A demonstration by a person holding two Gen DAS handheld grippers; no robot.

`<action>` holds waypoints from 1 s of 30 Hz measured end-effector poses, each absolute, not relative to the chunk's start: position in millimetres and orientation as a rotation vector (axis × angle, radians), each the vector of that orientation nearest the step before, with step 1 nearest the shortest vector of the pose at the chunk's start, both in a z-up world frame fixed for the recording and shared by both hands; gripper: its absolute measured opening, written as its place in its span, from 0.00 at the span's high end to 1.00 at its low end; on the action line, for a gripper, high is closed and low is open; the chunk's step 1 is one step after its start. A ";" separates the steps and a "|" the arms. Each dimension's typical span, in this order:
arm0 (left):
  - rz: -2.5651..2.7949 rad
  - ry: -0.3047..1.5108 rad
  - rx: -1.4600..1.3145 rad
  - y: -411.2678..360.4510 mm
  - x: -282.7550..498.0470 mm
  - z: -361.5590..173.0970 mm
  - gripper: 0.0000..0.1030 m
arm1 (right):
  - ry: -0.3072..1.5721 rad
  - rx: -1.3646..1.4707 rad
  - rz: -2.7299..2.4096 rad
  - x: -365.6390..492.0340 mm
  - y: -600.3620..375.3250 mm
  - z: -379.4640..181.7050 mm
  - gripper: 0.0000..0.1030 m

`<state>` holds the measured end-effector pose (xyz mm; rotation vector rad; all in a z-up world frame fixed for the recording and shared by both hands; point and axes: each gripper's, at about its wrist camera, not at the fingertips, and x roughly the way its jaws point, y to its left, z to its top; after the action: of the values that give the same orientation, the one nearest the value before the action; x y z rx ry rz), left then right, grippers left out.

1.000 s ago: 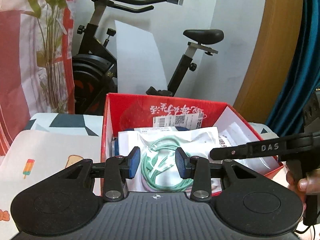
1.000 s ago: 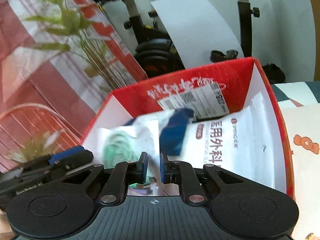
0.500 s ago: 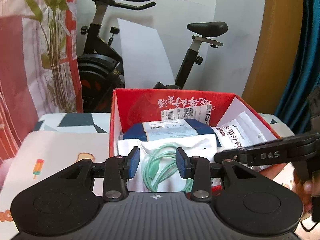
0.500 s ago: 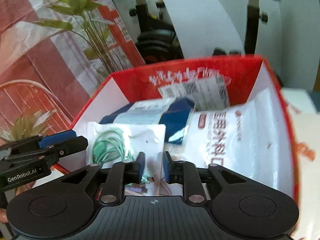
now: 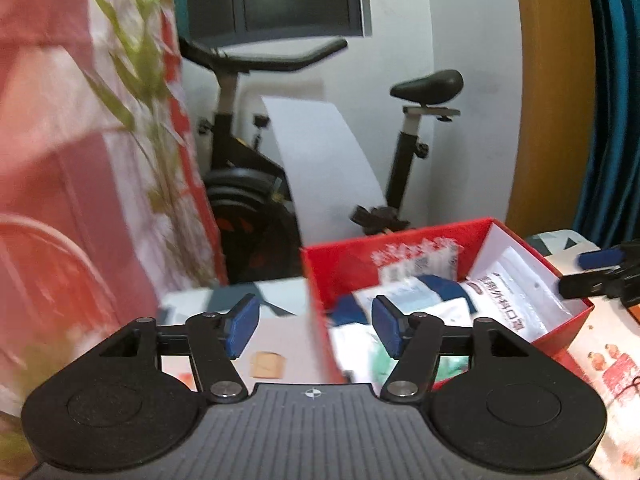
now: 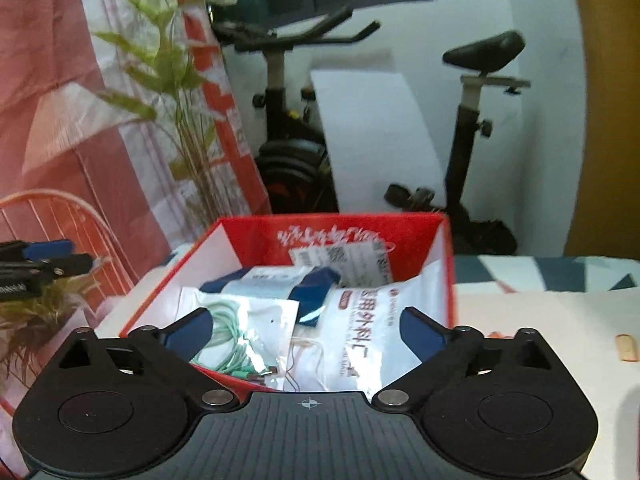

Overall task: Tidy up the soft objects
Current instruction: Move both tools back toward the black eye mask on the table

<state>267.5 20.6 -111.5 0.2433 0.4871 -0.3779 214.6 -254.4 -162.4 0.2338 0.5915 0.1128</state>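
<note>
A red cardboard box (image 6: 336, 224) stands on the table with soft packets in it. A clear bag of green cable (image 6: 240, 332) lies at its front, a white mask packet (image 6: 372, 320) at the right, and a blue-and-white packet (image 6: 280, 280) behind. My right gripper (image 6: 304, 330) hovers above the box's near edge, its jaws opening wide with nothing gripped. My left gripper (image 5: 314, 328) hangs by the left wall of the box (image 5: 400, 236), jaws opening and empty. Each gripper shows at the edge of the other's view: the left gripper (image 6: 40, 260) and the right gripper (image 5: 596, 276).
An exercise bike (image 6: 280, 120) and a white board (image 6: 376, 140) stand behind the box. A red-and-white curtain with a leafy plant (image 6: 160, 80) fills the left. The patterned tablecloth (image 6: 540, 320) stretches right of the box. A wooden frame (image 5: 548, 100) and blue curtain are at far right.
Both grippers have risen and drawn back from the box. The right jaws went from nearly shut to wide. The left jaws widened and that view swung left of the box.
</note>
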 end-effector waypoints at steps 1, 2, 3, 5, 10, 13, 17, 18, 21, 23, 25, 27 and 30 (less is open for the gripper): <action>-0.372 0.474 0.259 26.8 262.7 -103.2 0.29 | 0.578 0.232 0.108 208.0 -256.4 -156.9 0.00; -0.363 0.462 0.275 32.4 257.8 -95.8 0.27 | 0.564 0.229 0.105 201.6 -257.7 -152.7 0.00; -0.353 0.452 0.289 37.2 253.3 -88.8 0.25 | 0.550 0.224 0.101 194.5 -258.8 -148.1 0.00; -0.326 0.442 0.305 47.4 244.8 -76.0 0.23 | 0.533 0.213 0.087 182.1 -260.3 -140.1 0.00; -0.329 0.406 0.244 64.8 217.3 -51.5 0.10 | 0.491 0.221 0.067 150.9 -264.4 -122.1 0.00; -0.328 0.375 0.199 60.3 197.4 -46.6 0.03 | 0.456 0.192 0.037 132.0 -263.7 -112.4 0.00; -0.325 0.362 0.136 49.7 171.8 -46.9 0.00 | 0.410 0.155 -0.013 107.5 -263.2 -101.7 0.00; -0.310 0.369 0.132 47.3 166.8 -49.3 0.00 | 0.404 0.157 -0.016 102.0 -263.3 -100.2 0.00; -0.232 0.446 0.142 36.1 156.8 -53.8 0.00 | 0.400 0.151 -0.045 88.2 -262.2 -97.2 0.00; -0.233 0.456 0.145 33.2 147.2 -56.7 0.00 | 0.404 0.143 -0.052 80.6 -261.7 -96.5 0.00; -0.246 0.460 0.123 32.3 139.0 -60.2 0.00 | 0.398 0.141 -0.043 72.2 -261.6 -96.7 0.00; -0.251 0.466 0.118 30.4 133.7 -65.3 0.00 | 0.407 0.134 -0.049 65.7 -260.7 -97.4 0.00; -0.245 0.464 0.106 28.6 124.9 -77.5 0.00 | 0.430 0.149 -0.029 59.7 -260.8 -103.0 0.00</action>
<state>124.9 28.6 -77.5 0.1060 0.4641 -0.2454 59.7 -260.8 -103.0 0.1494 0.4296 -0.0289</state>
